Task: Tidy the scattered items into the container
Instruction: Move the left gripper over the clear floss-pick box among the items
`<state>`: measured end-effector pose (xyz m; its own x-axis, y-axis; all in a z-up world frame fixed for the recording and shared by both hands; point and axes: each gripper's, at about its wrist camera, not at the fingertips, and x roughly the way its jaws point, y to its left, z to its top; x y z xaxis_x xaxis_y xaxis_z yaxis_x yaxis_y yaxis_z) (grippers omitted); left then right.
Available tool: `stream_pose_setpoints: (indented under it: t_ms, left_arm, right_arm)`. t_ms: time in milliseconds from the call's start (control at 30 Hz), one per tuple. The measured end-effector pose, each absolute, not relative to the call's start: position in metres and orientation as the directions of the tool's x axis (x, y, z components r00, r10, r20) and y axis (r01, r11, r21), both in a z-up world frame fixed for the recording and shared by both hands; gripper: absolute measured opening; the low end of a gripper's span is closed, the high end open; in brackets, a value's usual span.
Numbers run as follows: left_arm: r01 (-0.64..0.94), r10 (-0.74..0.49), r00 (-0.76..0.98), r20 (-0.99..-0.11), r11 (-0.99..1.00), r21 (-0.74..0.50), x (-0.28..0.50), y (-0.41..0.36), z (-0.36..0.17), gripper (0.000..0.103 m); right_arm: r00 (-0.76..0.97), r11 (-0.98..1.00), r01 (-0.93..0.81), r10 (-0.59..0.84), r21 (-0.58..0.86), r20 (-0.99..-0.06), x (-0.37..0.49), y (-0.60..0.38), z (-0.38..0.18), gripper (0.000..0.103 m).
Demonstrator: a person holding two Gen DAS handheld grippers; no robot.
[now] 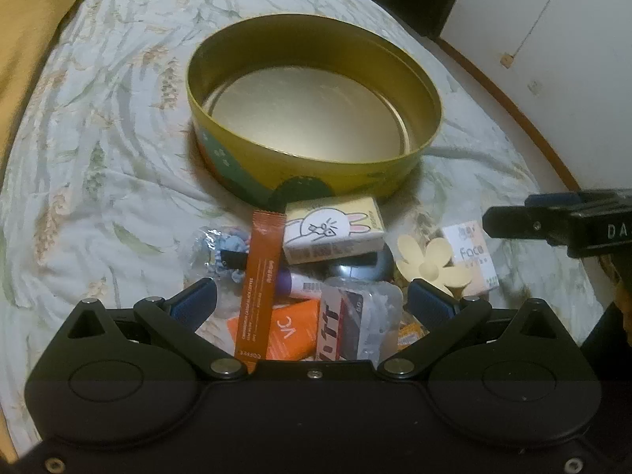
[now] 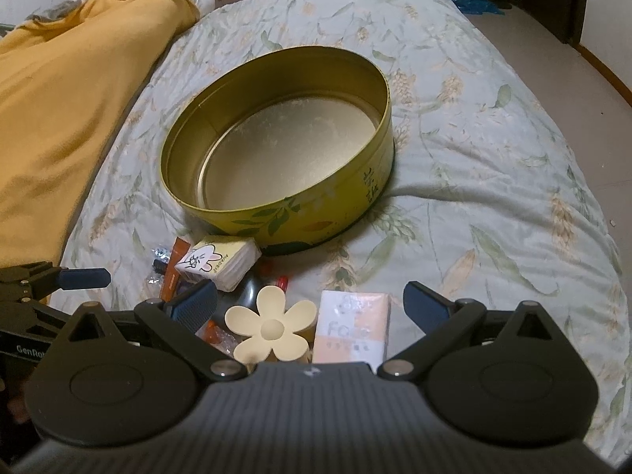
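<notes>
Grippers hanging wide open: the left gripper (image 1: 312, 296) is hovering at lower centre over an orange sachet (image 1: 258, 284), the right gripper (image 2: 310, 302) over a cream flower-shaped clip (image 2: 272, 330). A round yellow tin container (image 1: 316, 179) is sitting at frame centre on the floral quilt (image 1: 98, 158), bare inside, just beyond the scattered items.

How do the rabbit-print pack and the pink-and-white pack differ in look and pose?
The rabbit-print pack is pale yellow with a cartoon rabbit; the pink-and-white pack carries only lettering. The rabbit-print pack rests tilted on top of other items, close to the tin; the pink-and-white pack lies flat on the bedcover, beside the flower clip. Both are small soft rectangular packs outside the tin.
</notes>
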<state>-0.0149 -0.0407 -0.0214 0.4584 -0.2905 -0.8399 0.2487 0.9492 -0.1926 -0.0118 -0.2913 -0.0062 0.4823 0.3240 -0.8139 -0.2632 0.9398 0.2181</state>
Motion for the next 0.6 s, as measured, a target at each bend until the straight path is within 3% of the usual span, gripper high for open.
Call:
stream_pose_setpoints:
  t_ms: [600]
  left_arm:
    - [0.303, -0.296, 0.433, -0.851, 0.937, -0.172, -0.02, -0.053, -0.027, 0.102]
  right_arm:
    - [0.469, 0.94, -0.271, 0.317, 0.207, -0.824, -0.011, -0.29, -0.009, 0.103]
